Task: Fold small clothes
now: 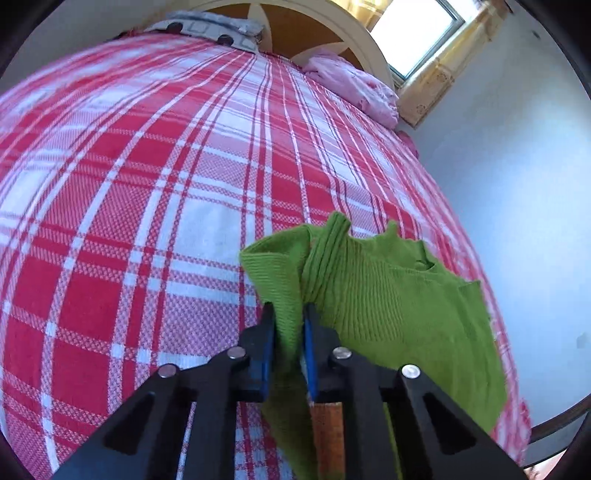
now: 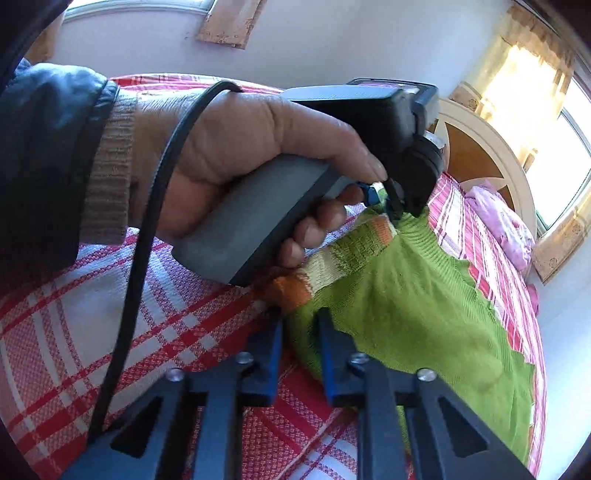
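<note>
I work over one bed (image 1: 129, 184) with a red and white check cover, which gives me a wide flat place to fold on; it spreads ahead of both grippers to the headboard. One green sweater (image 1: 388, 295) with an orange and cream striped band lies just ahead of the grippers near the bed's right edge, partly bunched, so I judge the fold is only beginning. Two pillows sit far beyond the grippers at the headboard, a pink pillow (image 1: 354, 88) and a grey pillow (image 1: 210, 27), well clear of the work. My left gripper (image 1: 288, 314) is clamped on a bunched fold of the sweater, ready to lift and carry it over. My right gripper (image 2: 299, 325) shows a gap in its view, yet it reads nearly closed, pinching the sweater's near edge, I judge. One hand (image 2: 240, 158) holds the left gripper's handle.
</note>
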